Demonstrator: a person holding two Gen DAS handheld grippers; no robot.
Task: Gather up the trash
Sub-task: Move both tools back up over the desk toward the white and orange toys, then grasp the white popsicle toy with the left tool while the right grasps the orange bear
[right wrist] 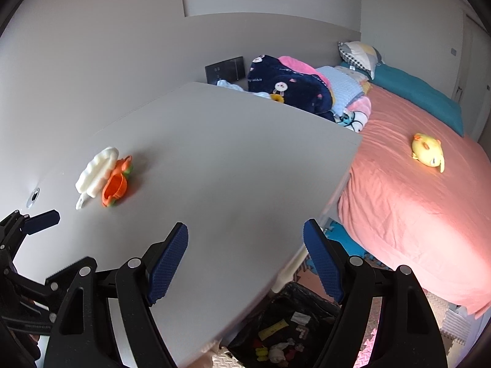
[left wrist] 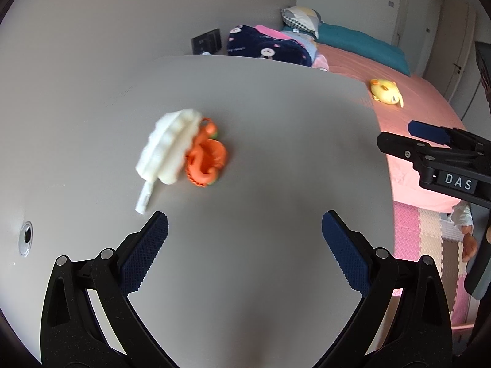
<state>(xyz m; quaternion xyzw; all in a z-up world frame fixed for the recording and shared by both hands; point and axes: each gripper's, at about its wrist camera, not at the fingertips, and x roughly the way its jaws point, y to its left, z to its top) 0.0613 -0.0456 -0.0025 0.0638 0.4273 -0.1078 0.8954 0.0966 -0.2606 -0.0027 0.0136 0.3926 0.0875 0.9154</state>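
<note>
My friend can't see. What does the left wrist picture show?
An open claw hovers over a grey table, where a white toy touches an orange toy. Behind is a pink bed with a yellow plush.

On the pale grey table top (left wrist: 276, 153) lie two things: one white ribbed plastic piece with a short stem (left wrist: 168, 150) and one orange plastic toy with green bits (left wrist: 207, 161), touching each other. One round metal-rimmed hole (left wrist: 26, 237) sits in the table. One yellow plush chick (right wrist: 428, 151) lies on the one pink-sheeted bed (right wrist: 414, 214). One black bin bag (right wrist: 291, 331) stands below the table edge, holding several small scraps that cannot be counted. Two grippers show, each with two blue-padded fingers: the left gripper (left wrist: 245, 239) and the right gripper (right wrist: 245, 251).
</note>
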